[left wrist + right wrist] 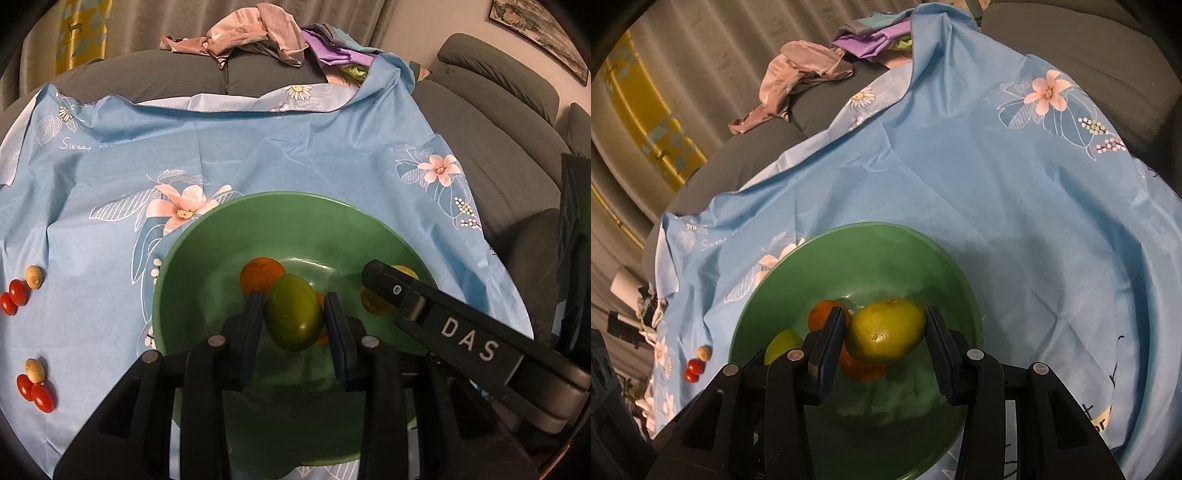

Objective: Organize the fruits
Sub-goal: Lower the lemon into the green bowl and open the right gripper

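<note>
A green bowl (pixel 192 266) sits on a blue floral cloth and holds an orange (pixel 258 275) and other citrus. My left gripper (pixel 293 317) is shut on a green citrus fruit (pixel 293 317) over the bowl. The right gripper's arm (pixel 461 339) reaches into the bowl from the right. In the right wrist view, my right gripper (pixel 884 334) is closed around a yellow-green citrus fruit (pixel 886 332) above the bowl (pixel 871 251); two oranges (pixel 822 314) and a yellow-green fruit (pixel 783 345) lie beneath.
Small red tomatoes (pixel 14 295) and tan nuts (pixel 33 276) lie in two clusters on the cloth (pixel 258 155) at left, another group (pixel 35 387) nearer. A grey sofa (pixel 498 147) with loose clothes (pixel 251 33) rings the cloth.
</note>
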The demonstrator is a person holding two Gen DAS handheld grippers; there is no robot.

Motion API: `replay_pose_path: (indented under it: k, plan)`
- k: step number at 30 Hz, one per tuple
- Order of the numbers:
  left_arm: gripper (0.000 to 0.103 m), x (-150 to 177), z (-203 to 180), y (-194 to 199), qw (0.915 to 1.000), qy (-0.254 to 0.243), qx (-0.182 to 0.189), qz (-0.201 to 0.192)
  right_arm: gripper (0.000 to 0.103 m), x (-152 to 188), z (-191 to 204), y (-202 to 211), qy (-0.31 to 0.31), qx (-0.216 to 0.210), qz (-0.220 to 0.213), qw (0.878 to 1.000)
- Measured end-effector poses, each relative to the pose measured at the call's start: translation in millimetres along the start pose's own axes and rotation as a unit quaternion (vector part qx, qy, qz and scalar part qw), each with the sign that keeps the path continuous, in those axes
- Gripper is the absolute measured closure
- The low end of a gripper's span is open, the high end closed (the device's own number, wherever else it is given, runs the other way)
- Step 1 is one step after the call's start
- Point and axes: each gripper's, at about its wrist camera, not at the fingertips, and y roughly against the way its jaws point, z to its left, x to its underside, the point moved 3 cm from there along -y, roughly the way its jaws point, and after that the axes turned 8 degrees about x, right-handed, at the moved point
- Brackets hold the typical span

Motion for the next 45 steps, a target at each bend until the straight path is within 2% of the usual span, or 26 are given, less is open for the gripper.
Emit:
replay_pose_path:
  k: [37, 45]
  plan:
    - [0.069, 2.9, -1.7, -8.9, 0.9999, 0.003, 0.000, 0.010, 0.057, 1.8, 5.9, -5.2, 0.018, 0.016, 0.005, 1.000]
    - [0.069, 2.4, -0.7, -4.8, 0.9999, 0.011, 0.006, 0.005, 0.057, 1.8, 5.2, -4.7, 0.011, 0.002, 0.008, 1.000]
